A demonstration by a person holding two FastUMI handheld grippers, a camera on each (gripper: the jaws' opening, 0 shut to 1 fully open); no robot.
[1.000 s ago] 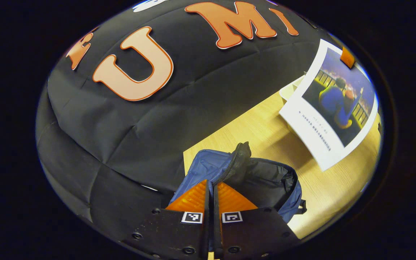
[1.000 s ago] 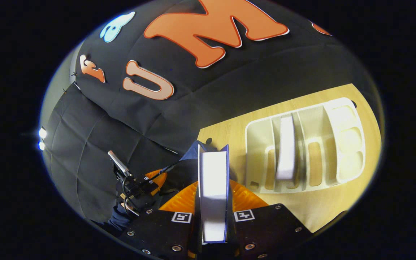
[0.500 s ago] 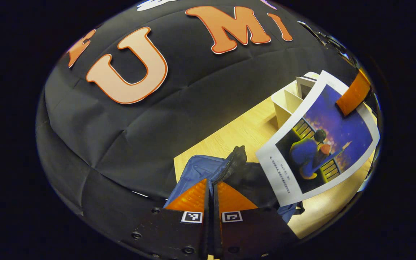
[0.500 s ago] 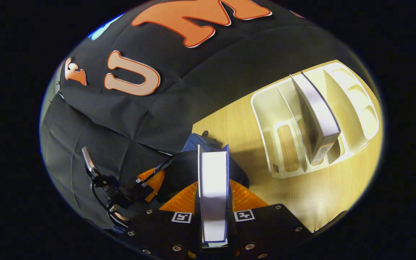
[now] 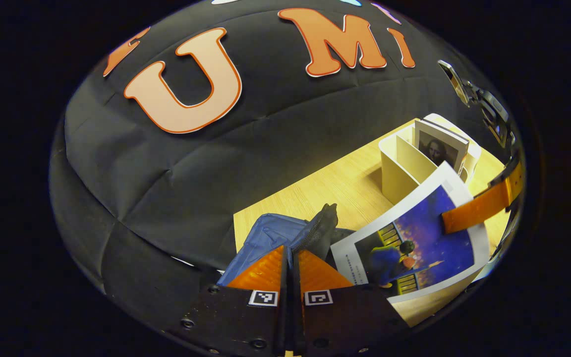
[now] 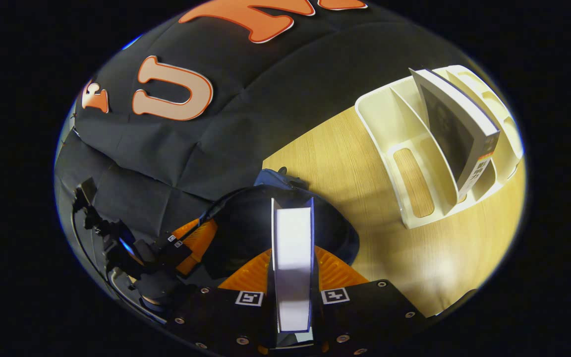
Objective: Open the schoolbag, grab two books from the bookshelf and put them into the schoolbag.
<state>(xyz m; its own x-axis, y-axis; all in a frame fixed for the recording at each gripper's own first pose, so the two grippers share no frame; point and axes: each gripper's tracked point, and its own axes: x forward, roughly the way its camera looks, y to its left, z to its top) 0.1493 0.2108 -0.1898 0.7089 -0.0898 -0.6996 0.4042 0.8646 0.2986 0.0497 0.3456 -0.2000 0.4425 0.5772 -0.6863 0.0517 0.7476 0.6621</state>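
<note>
The right gripper [image 6: 293, 277] pinches a glossy book [image 6: 293, 258] over the soft blue schoolbag [image 5: 270, 238], whose rim the left gripper's [image 5: 289, 275] pressed-together jaws hold; a white slotted bookshelf [image 6: 404, 148] stands nearby on the wooden table [image 6: 345, 168].

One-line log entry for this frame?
left gripper: shut on schoolbag rim | right gripper: shut on book over bag | second book: in bookshelf

My left hand-held gripper [image 5: 289, 270] and right hand-held gripper [image 6: 293, 267] each have ribbed fingers on a black, screw-studded body bearing two small square black-and-white markers.
</note>
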